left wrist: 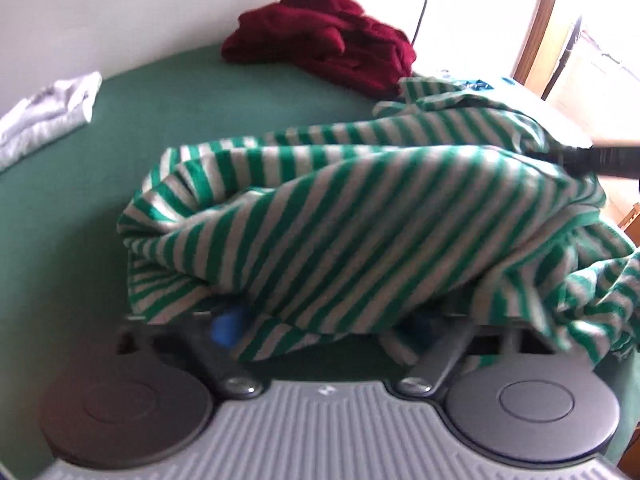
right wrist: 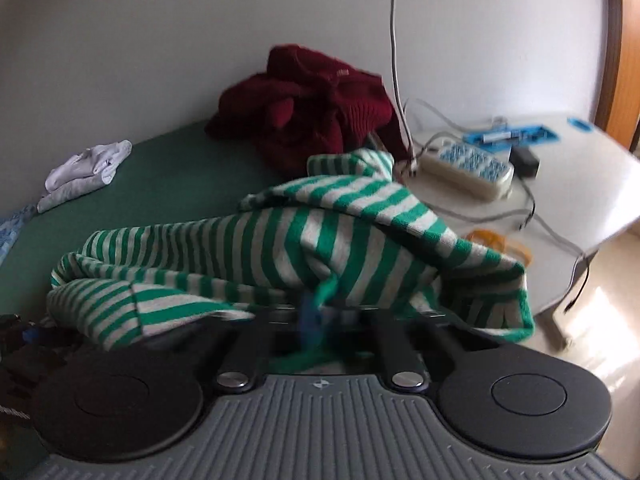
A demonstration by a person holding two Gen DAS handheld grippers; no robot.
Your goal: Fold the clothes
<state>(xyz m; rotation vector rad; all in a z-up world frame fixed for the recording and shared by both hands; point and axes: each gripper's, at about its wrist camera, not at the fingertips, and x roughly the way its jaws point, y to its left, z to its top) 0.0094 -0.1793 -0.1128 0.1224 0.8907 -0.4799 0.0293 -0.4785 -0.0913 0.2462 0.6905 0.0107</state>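
A green-and-white striped garment lies bunched on the green surface and hangs over both grippers. In the left wrist view it drapes across my left gripper. One blue fingertip shows at the left, the other is hidden under cloth, and the jaws stand wide apart. In the right wrist view the striped garment runs down into my right gripper, whose blue pads are pressed together on a green hem. The dark bar at the right edge looks like the right gripper.
A dark red sweater is heaped against the wall at the back. A white cloth lies at the back left. To the right stands a white side table with a power strip, cables, blue items and an orange ring.
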